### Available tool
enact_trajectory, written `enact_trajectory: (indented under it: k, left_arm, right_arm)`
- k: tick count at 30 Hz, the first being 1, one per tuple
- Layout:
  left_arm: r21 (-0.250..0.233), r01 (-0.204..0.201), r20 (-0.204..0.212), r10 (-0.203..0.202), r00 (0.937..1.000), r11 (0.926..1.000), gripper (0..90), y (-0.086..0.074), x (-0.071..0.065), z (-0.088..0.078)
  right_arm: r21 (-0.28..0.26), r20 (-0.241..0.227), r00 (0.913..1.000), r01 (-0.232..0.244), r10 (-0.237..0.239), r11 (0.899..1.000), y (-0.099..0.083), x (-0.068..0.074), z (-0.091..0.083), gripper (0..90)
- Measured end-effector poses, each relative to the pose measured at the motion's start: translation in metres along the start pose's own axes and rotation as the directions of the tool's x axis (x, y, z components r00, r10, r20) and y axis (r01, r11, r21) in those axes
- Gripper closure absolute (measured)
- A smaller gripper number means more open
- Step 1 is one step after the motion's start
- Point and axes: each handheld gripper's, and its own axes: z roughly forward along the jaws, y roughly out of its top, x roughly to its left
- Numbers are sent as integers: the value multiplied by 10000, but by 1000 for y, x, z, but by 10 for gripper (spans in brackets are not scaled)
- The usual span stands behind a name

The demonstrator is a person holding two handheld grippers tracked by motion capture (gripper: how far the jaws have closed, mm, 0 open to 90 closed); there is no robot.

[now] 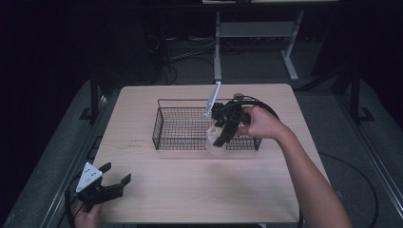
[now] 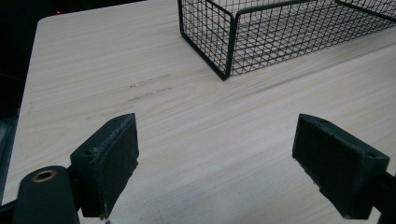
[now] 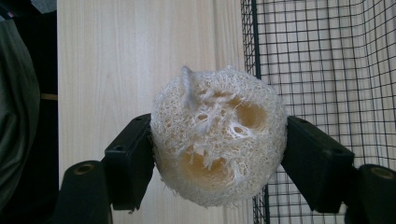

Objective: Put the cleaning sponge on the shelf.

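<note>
A pale, fibrous loofah sponge [image 3: 217, 140] is squeezed between the two black jaws of my right gripper [image 3: 219, 151], which is shut on it. In the high view that gripper [image 1: 219, 140] hangs over the front right part of a black wire basket [image 1: 164, 127], with the loofah [image 1: 215, 145] held at the basket's front rim. My left gripper [image 1: 116, 178] rests at the table's front left corner, jaws wide apart and nothing between them. Its own view shows the open jaws [image 2: 215, 161] over bare wood, the basket [image 2: 229, 51] farther off.
The basket stands mid-table on the light wooden tabletop [image 1: 190, 185]. In the right gripper view the table's edge [image 3: 57, 93] lies just to the left of the loofah, and dark floor beyond it. A white desk frame [image 1: 217, 47] stands behind the table.
</note>
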Motion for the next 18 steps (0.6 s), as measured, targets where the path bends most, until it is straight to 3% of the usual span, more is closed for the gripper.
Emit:
enact_trajectory:
  k: [15,18]
  left_arm:
    - [9,48,-9,-48,10000,10000,137,-1,2,0]
    - [-13,69,-13,-69,10000,10000,137,-1,2,0]
  right_arm:
    - [91,315,9990,-307,304,9995,12,-27,-13,287]
    - [-130,267,9989,-375,378,9992,13,-32,-16,287]
